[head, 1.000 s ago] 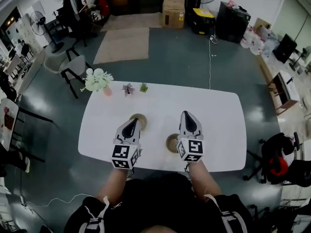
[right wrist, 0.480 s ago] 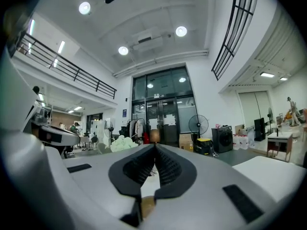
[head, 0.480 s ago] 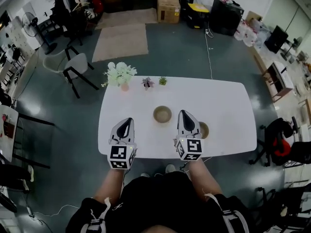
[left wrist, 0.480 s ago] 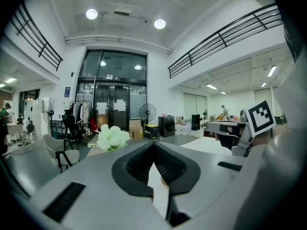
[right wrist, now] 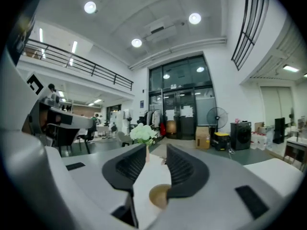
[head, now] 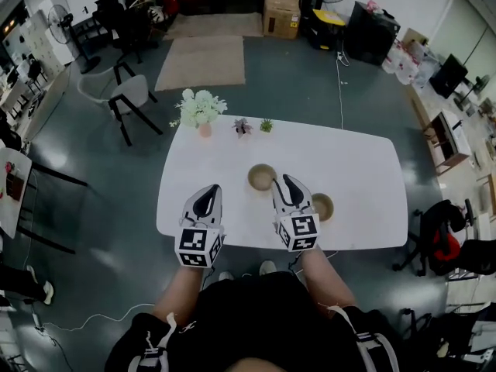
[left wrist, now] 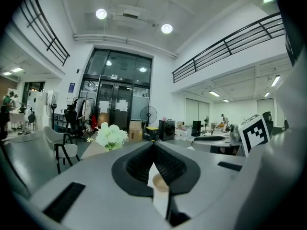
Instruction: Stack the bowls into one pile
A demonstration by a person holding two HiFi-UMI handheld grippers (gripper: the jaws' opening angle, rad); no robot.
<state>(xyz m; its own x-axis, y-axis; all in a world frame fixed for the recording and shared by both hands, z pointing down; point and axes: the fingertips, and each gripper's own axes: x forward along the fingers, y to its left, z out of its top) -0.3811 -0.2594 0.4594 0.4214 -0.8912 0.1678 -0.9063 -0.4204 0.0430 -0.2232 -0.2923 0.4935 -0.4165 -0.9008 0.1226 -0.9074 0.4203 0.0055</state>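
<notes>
Both grippers have swung toward the flower vase [head: 200, 113] end of the white table [head: 364, 169] over the past second, and the right gripper [head: 288, 183] has just been opening its jaws, which now stand apart with nothing between the pads. The left gripper [head: 208, 198] has its jaws together and empty.

No pile exists yet. One bowl [head: 262, 177] sits nearer the vase, and a second bowl [head: 322, 206] lies farther from it and well apart from the first, so the stacking looks still to be done. The right gripper's tips hover between the two bowls, touching neither. The left gripper sits beside the nearer bowl, on the side away from the second one.

In the right gripper view, a bowl [right wrist: 159, 195] shows low in the gap between the jaws. Which of the two bowls it is cannot be told.
</notes>
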